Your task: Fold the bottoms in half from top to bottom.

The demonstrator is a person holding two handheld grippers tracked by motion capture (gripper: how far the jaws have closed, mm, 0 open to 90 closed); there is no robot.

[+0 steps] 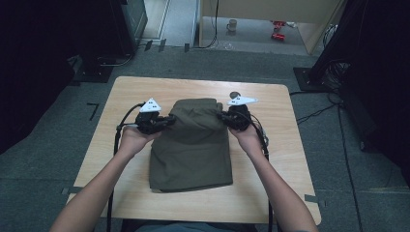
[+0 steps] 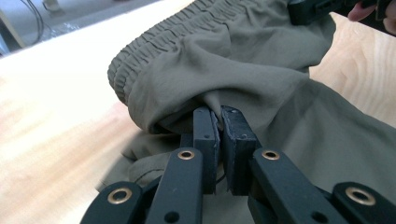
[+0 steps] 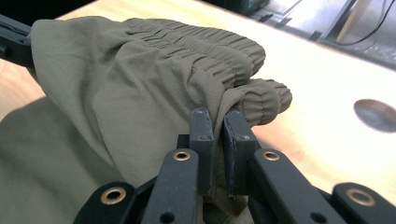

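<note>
High view puts the olive trousers [image 1: 193,145] folded at the middle of the desk [image 1: 145,87], waistband end toward twelve o'clock. My left gripper [image 1: 167,121] bites the cloth at the garment's ten o'clock corner; in the left gripper view its jaws are clamped on a pinch of fabric just below the elastic waistband [image 2: 154,42]. My right gripper [image 1: 223,117] sits at the two o'clock corner, its jaws closed on the gathered waistband edge. That upper end seems slightly lifted off the wood, though the dim light makes this uncertain. A dark round hole [image 3: 376,114] lies nearby.
</note>
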